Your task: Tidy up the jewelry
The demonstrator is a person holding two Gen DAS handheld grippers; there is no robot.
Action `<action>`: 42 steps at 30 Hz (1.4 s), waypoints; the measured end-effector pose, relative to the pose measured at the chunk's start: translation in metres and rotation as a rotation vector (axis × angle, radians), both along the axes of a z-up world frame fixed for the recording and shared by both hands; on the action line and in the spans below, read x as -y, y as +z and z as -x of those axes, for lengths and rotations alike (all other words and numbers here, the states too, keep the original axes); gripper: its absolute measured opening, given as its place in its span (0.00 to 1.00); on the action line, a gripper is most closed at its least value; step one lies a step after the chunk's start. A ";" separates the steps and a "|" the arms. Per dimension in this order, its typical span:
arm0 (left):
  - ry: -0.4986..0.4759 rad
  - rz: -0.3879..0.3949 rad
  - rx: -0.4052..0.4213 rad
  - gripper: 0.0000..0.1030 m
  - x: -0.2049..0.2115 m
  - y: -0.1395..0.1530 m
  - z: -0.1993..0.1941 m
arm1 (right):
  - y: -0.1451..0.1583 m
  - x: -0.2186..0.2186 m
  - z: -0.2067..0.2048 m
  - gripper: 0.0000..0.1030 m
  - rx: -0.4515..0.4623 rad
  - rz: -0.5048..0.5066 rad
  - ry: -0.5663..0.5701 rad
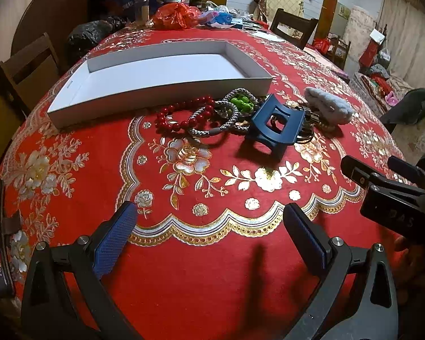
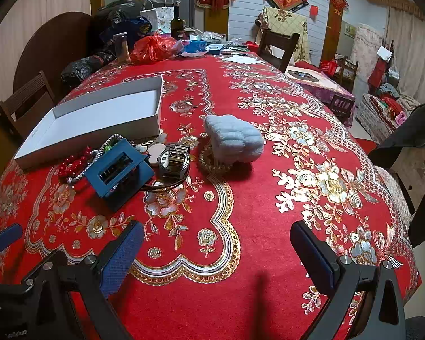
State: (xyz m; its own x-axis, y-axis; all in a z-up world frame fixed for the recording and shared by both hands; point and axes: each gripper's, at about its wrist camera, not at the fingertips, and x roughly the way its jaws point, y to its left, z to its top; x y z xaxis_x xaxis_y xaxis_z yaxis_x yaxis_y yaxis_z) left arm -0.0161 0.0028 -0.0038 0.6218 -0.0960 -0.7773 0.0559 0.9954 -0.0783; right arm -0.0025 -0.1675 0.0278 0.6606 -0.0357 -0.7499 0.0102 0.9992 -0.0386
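1. I see one table (image 1: 70,170) under a red cloth with gold and silver flowers – it fills both views.
2. One white box (image 1: 161,90), shallow and open-topped, lies on the cloth; nothing shows inside it.
3. My two grippers hover low over the near edge: the left gripper (image 1: 209,226) has its jaws wide apart with nothing between them, and the right gripper (image 2: 216,246) is spread the same way, also holding nothing.
4. One fluffy pale-blue hair clip (image 2: 233,138) sits on the right of the pile, near the box's corner.
5. One dark blue claw clip (image 1: 274,124) stands tilted on its teeth at the pile's front.
6. One wristwatch (image 2: 174,158) with a metal band lies between the two clips, touching a thin dark loop (image 2: 167,185).
7. Two grey braided hair ties (image 1: 212,124) overlap just in front of the box wall.
8. One string of red beads (image 1: 181,113) curls at the left of the pile – glossy, round, partly under the ties.
9. One cluster of green beads (image 1: 242,103) sits inside the rear tie.
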 end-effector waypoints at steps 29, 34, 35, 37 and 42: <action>0.005 -0.043 -0.048 0.99 -0.002 -0.009 -0.006 | 0.001 0.002 0.002 1.00 0.003 0.008 -0.002; -0.007 -0.049 -0.043 0.99 -0.001 -0.003 -0.013 | 0.001 0.000 0.002 1.00 -0.002 0.006 0.002; -0.005 -0.039 -0.048 0.99 -0.002 -0.001 -0.016 | 0.001 0.000 0.002 1.00 -0.002 0.006 0.004; -0.003 -0.019 -0.063 0.99 -0.004 0.004 -0.023 | 0.002 -0.001 0.003 1.00 -0.001 0.006 0.007; 0.002 -0.054 -0.057 0.99 0.002 0.012 -0.028 | 0.005 0.000 0.003 1.00 0.007 -0.004 0.003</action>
